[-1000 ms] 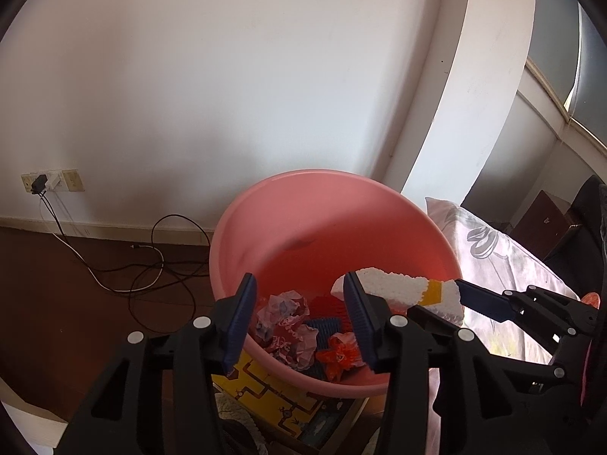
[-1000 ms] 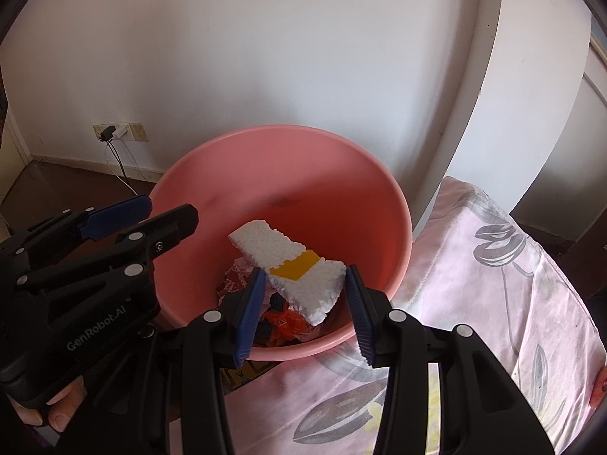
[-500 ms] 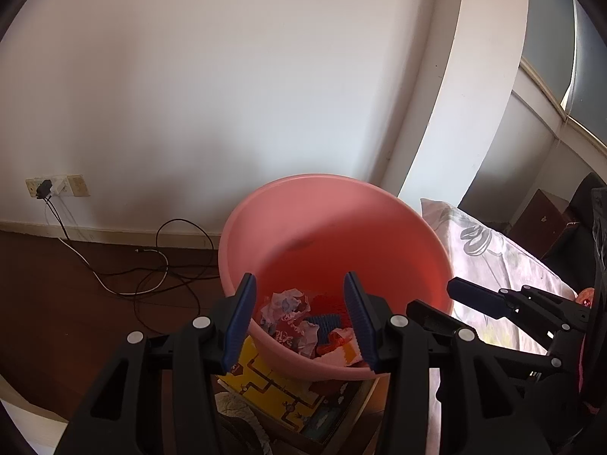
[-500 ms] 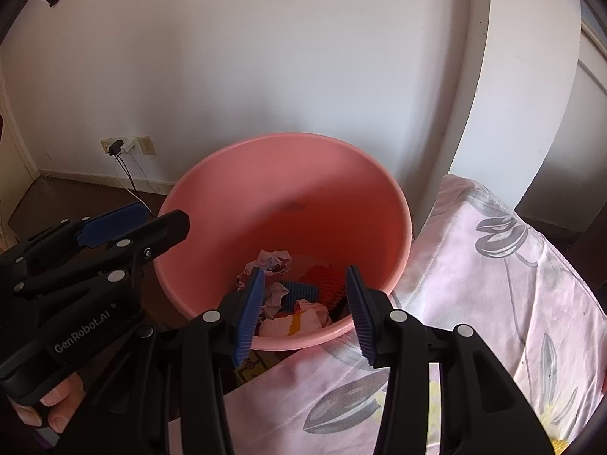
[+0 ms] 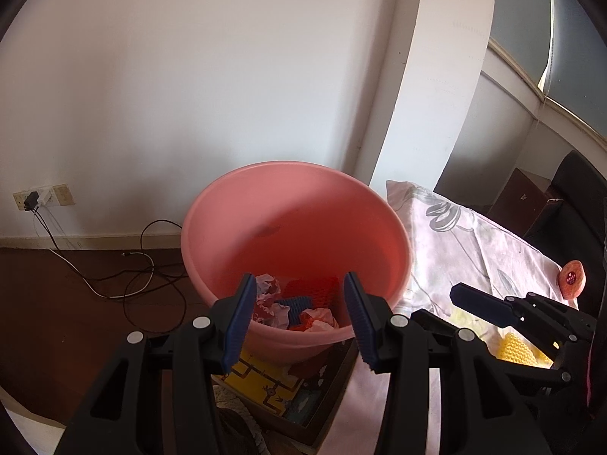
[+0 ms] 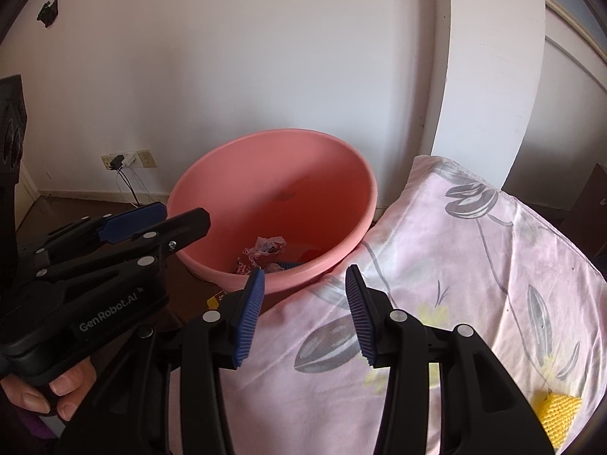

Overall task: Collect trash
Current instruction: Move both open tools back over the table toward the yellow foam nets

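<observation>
One pink basin (image 5: 227, 204) with trash; beside it two grippers, left (image 5: 297, 322) and right (image 6: 305, 311), fingers spread, empty. "GenRobot.AI" on left.

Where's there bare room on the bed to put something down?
The floral sheet lies bare between the pink basin and the yellow knitted piece. The basin bottom is crowded with crumpled trash.

Both wrist cams look down, close; share pink basin (image 5: 292, 204) (image 6: 303, 144).
</observation>
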Tool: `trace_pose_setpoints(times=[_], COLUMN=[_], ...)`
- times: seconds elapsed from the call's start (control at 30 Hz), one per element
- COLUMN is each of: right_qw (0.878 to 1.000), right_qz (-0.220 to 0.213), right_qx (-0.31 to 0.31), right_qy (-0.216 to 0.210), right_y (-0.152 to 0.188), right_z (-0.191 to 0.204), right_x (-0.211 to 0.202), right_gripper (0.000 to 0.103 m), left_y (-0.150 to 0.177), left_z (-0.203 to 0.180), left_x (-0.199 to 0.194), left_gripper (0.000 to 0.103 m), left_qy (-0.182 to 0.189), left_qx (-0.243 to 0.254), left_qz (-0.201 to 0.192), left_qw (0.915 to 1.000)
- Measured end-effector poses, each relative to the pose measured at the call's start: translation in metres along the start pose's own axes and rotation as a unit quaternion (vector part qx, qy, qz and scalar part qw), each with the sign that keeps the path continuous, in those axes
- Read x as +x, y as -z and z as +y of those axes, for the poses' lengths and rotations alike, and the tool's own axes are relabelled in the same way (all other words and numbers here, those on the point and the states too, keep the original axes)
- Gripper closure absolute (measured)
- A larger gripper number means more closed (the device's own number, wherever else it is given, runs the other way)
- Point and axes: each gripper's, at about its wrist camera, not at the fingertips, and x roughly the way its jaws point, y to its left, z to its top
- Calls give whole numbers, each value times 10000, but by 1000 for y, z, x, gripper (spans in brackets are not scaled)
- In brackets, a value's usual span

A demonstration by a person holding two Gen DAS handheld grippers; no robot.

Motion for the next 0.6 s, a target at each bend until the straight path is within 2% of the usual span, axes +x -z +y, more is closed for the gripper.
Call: trace_pose_setpoints(times=[0.37, 0.6], right_qw=[9983, 9949], right_qz=[-305, -259], right_qx=[293, 613], right_qy=[390, 755], right_y=[47, 92], right_z=[-22, -50], right_x=[-51, -74], right_gripper=[58, 58], left_y=[26, 49], left_z=[-49, -91], left_x=[-13, -21], left_gripper=[56, 56], left_qy=[481, 914], left_qx=[423, 969], left_qz=[58, 216], left_qw=[9979, 9909])
